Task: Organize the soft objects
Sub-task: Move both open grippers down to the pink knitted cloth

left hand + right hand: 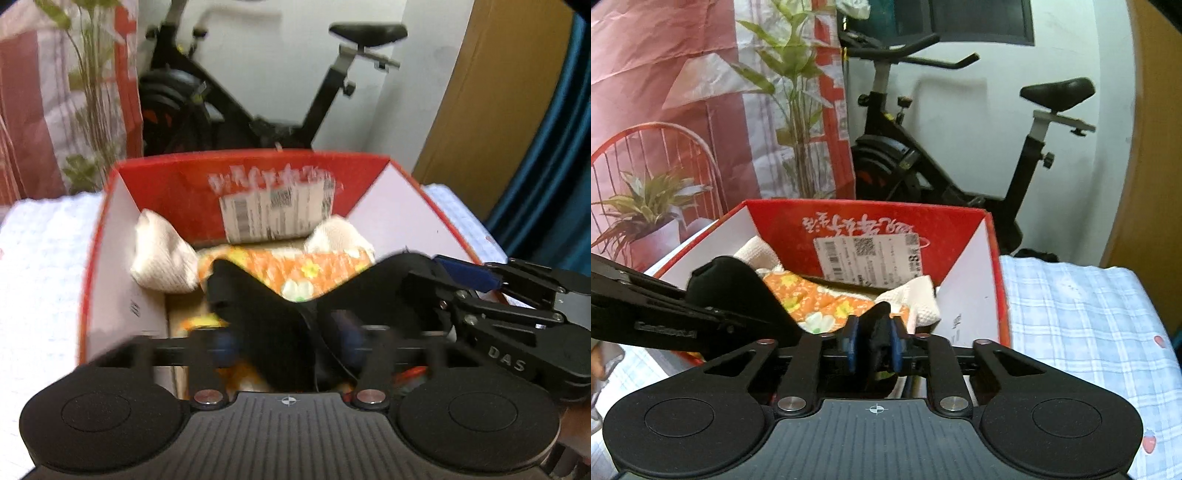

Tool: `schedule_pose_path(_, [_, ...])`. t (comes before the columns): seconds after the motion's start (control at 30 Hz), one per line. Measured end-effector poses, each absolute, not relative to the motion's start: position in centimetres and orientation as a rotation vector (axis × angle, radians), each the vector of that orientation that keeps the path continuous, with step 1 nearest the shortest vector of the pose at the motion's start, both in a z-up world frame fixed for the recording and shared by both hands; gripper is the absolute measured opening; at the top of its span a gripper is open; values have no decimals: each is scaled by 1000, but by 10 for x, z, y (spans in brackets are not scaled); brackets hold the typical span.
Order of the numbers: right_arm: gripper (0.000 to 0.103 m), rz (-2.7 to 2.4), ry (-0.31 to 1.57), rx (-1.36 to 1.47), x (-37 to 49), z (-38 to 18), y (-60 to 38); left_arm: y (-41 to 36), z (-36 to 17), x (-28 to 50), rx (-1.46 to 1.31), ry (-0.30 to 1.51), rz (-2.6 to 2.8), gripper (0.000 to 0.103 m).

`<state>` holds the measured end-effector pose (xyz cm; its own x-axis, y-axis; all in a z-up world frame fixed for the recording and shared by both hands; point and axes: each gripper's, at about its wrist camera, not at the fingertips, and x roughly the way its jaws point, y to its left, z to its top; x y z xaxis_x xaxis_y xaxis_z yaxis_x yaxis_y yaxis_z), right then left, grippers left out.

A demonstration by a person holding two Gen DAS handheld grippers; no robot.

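Both grippers tilt down into the red box (258, 177). From the left wrist, the left gripper (284, 338) stands apart around a black cloth (273, 321), pads blurred. From the right wrist, the right gripper (874, 341) pinches that cloth over the orange floral fabric (820, 295).

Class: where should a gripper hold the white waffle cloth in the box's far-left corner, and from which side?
Probably the raised bunched end of the white cloth, from above: the box wall hems one side, the orange floral cloth overlaps the other.
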<state>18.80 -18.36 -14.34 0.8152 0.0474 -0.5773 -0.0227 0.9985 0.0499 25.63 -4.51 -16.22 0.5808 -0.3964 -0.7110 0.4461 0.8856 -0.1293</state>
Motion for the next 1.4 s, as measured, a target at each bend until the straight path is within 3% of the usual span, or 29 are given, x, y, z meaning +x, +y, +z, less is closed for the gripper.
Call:
schedule_pose_path(0.07, [41,38,577,47,180,-139,-187,-41,-153,251,82,759,-473,93])
schedule_pose_path(0.2, [65,25,516,68,163,-129,-194,-28,-139,240,83,713,-432,97])
schedule_pose_path(0.27, [85,22,502,85,154,-125,-196,-21,-134,231,72,688,-427,100])
schedule_pose_path(0.37, [98,29,485,106,138,-123,-197,-13,-130,214,83,656,-426,101])
schedule_pose_path(0.7, [97,82,470,156,74,-145,-184,2,-162,142,127,632,-474,102])
schedule_pose_path(0.93, [79,68,514,195,48,-180,-166,5,-204,121,113,668,-451,99])
schedule_pose_path(1.17, [74,45,563,169,31,-210,-160,20,-231,125,29,739,-409,91])
schedule_pose_path(1.23, [74,34,573,186,30,-216,-164,21,-238,125,17,762,-413,84])
schedule_pose_path(1.4, [74,29,591,204,29,-228,-172,24,-245,117,-21,736,-403,82])
